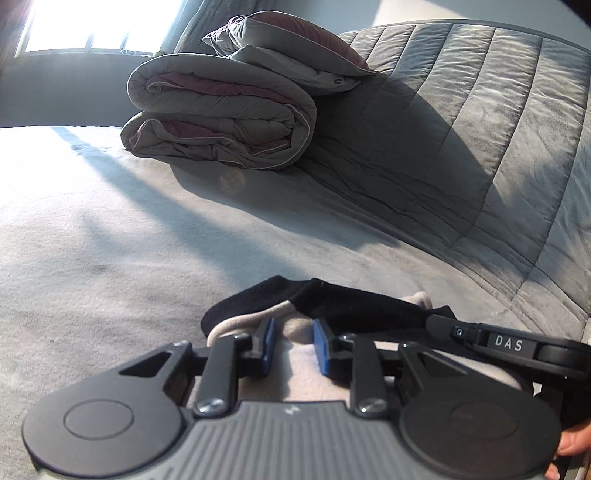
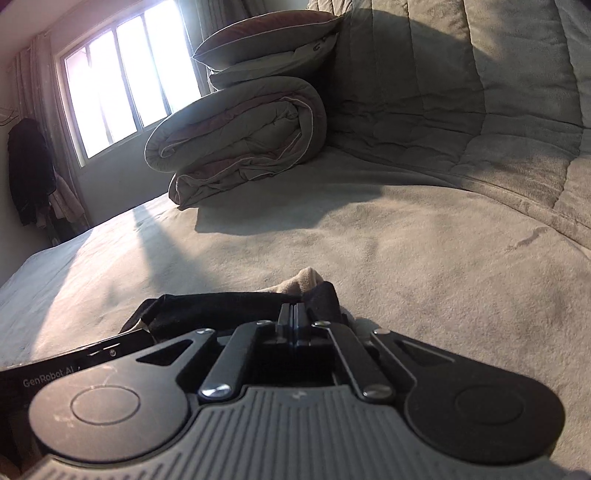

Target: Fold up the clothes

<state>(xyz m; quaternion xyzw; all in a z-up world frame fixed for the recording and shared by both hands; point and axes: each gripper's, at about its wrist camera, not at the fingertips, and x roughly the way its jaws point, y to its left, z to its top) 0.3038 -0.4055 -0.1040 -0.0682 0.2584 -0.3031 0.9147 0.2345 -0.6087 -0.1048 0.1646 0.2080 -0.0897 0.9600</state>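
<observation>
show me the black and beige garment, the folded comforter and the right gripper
black and beige garment [image 1: 258, 299], left wrist view, on its black edge.
folded comforter [image 2: 240, 136], right wrist view, on the side of the top roll.
right gripper [image 2: 294, 314], right wrist view, at its closed fingertips.

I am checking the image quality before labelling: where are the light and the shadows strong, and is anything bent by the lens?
Left wrist view: the window is blown out to white, and the folded duvet casts a long dark shadow over the bed. Right wrist view: the window glares less and its bars show; the quilted cover lies in dim light. Both views curve straight lines, with dark corners.
</observation>
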